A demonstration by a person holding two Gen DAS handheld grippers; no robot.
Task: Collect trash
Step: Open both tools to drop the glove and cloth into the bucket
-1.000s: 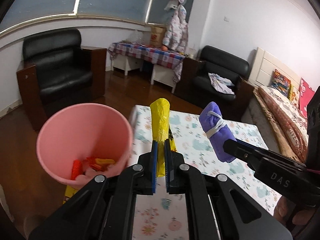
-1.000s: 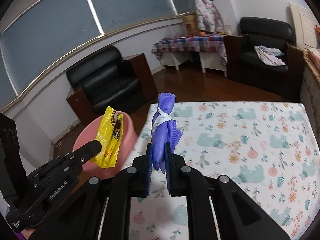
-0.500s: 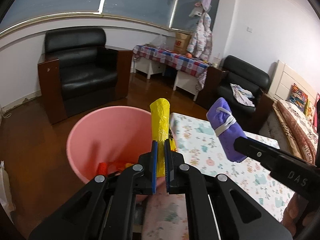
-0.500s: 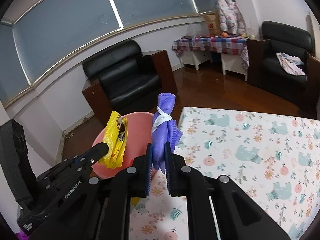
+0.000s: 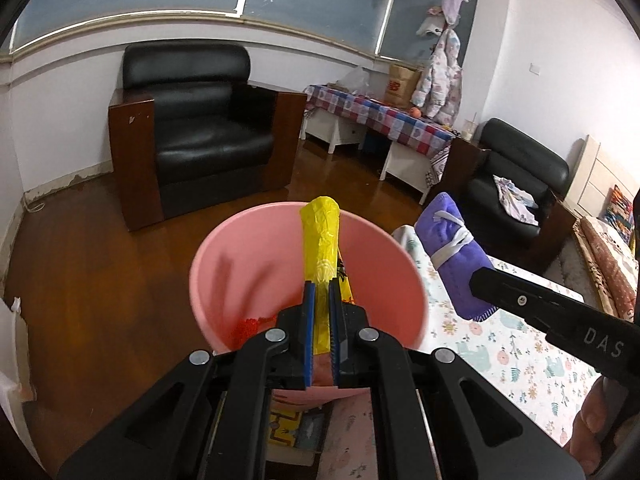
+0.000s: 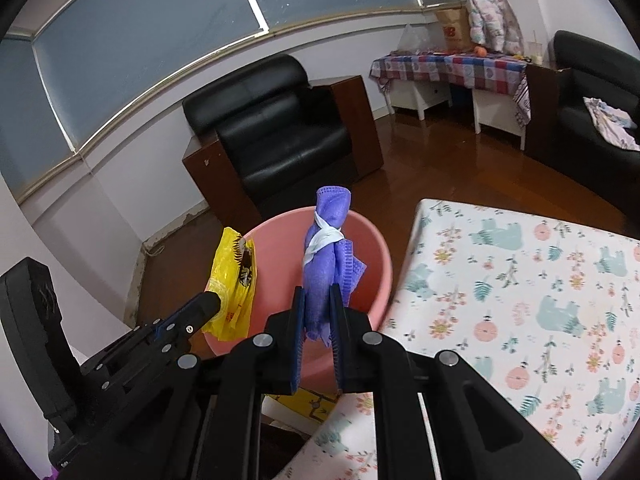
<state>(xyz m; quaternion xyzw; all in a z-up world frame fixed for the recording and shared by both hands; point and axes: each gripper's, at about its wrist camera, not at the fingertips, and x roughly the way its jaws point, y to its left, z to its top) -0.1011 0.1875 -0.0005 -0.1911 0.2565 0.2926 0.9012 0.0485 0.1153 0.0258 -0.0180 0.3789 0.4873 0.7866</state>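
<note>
Your left gripper [image 5: 320,300] is clamped on a crinkled yellow wrapper [image 5: 320,240] standing upright over the mouth of the pink bin [image 5: 224,264], while your right gripper [image 6: 318,304] pinches a rolled purple mask [image 6: 326,248] bound with its white strap, just above the bin's rim nearest the table. The bin stands on the brown wood floor [image 5: 100,280] against the edge of the floral-covered table [image 6: 520,300], red scraps [image 5: 248,326] in its bottom. Beyond lies open floor, then a black armchair [image 5: 200,128], a checked-cloth side table [image 5: 380,116] and a window wall.
</note>
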